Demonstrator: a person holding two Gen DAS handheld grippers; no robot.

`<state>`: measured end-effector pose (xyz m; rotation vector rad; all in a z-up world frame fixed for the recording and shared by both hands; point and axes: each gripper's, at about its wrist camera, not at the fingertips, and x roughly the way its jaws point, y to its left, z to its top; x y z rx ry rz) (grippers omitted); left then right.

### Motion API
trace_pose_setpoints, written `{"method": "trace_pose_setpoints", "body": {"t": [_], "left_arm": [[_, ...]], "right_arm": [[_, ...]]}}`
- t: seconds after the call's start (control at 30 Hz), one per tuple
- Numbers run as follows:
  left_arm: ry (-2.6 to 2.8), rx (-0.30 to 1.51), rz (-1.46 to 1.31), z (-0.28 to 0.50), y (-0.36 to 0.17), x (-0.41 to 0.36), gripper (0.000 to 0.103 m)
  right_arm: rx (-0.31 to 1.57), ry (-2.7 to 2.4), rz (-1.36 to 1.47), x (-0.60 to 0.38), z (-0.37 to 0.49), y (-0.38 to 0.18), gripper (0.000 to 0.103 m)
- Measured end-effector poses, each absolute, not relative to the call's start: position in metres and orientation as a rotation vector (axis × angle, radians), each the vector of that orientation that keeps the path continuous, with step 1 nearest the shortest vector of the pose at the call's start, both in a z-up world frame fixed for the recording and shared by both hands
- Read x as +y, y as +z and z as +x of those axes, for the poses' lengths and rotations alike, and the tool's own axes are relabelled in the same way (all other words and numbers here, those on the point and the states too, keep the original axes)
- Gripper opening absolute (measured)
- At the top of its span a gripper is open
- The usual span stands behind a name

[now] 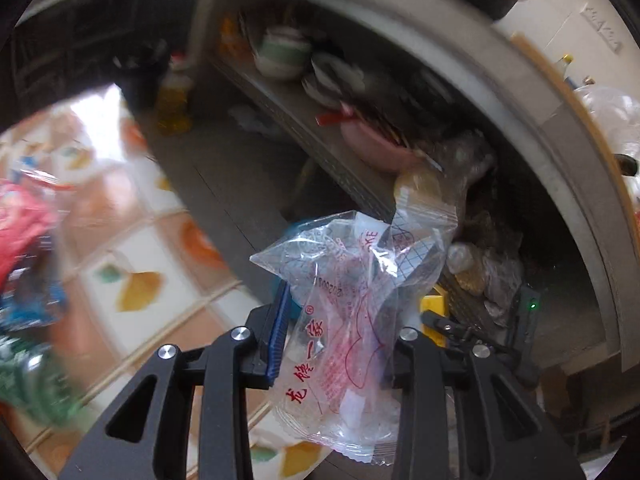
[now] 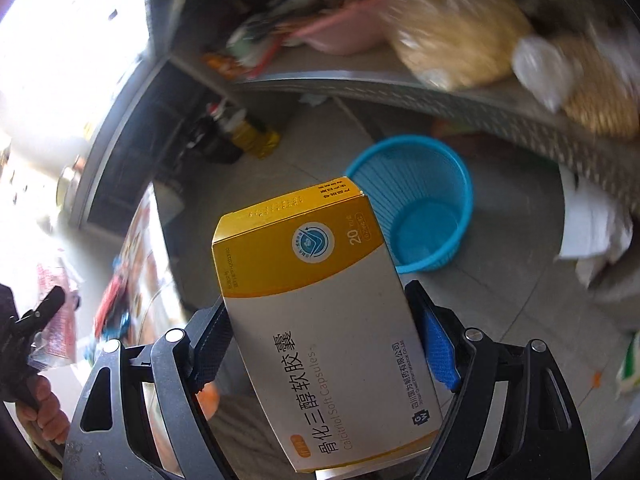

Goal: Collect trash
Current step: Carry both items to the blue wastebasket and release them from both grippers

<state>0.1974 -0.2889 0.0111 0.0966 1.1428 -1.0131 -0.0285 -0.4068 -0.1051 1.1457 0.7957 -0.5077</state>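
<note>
A crinkled, glossy clear plastic wrapper (image 1: 352, 320) is seen at 6 o'clock. A smooth, matt cardboard box (image 2: 320, 320) fills the centre of the right wrist view — beyond it, at 2 o'clock, a ribbed, shiny plastic basket (image 2: 424, 204) on dull grey floor tiles (image 2: 512, 300).

floor (image 2: 320, 148): grey; shelf (image 2: 400, 80): cluttered; table (image 1: 132, 240): patterned cloth

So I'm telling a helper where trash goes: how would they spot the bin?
Look below the cluttered metal shelf, on the grey floor. The bin stands there upright: a round, bright blue plastic basket with ribbed walls, the only blue container among the clutter.
</note>
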Motion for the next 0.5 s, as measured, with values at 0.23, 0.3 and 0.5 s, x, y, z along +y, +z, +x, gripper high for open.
{"method": "trace_pose_setpoints", "body": {"t": [0.23,0.3,0.5], "left_arm": [[-0.992,1.387,0.219,0.225,-0.074,-0.408,0.033],[-0.986,1.408,0.239,0.232,-0.090,-0.436,0.034],[-0.997,1.348,0.276,0.244,-0.110,-0.489,0.071]], "right_arm": [[0.810,-0.571,1.292,-0.442,-0.016,-0.169,0.077],[0.799,-0.601,1.299,-0.451,-0.004,-0.181,0.078],[0.750,-0.730,1.254,-0.485,0.034,-0.213,0.093]]}}
